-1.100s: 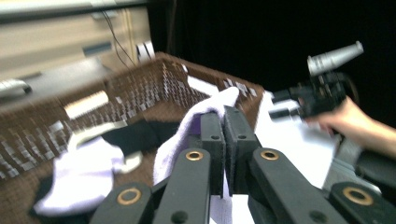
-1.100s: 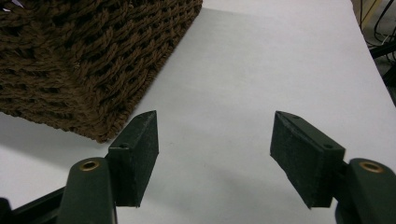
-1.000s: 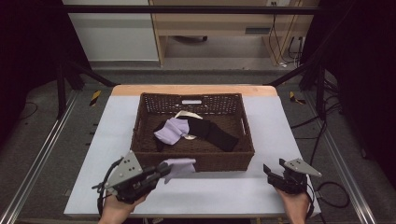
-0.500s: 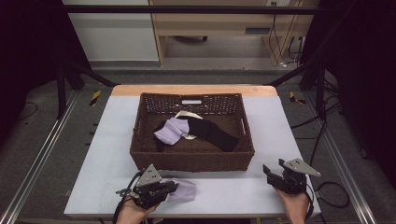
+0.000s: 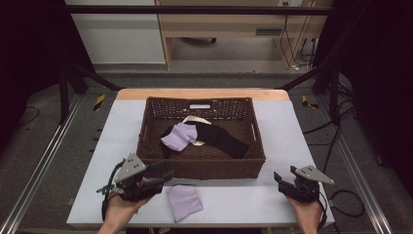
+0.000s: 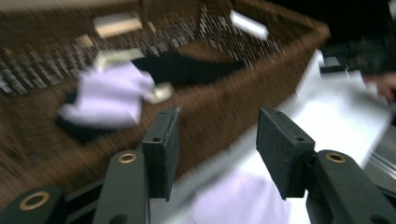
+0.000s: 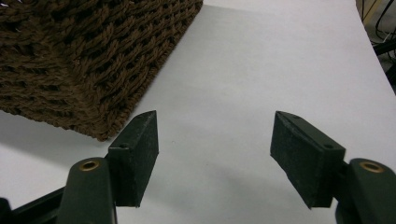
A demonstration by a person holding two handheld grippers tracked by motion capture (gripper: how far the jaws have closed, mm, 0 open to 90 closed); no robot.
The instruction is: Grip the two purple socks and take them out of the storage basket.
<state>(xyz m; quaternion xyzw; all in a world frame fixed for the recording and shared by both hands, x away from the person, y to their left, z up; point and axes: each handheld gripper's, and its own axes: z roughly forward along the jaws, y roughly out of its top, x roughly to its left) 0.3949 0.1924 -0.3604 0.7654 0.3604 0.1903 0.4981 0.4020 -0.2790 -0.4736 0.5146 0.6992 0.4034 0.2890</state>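
Lilac cloth (image 5: 184,201) just below open fingers (image 6: 164,149).

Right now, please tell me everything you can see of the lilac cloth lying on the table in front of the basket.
The lilac cloth is a small, soft-looking folded piece, roughly rectangular and slightly askew. It lies flat on the white table, apart from the wicker basket. The left tool, open, is beside it, not gripping it.
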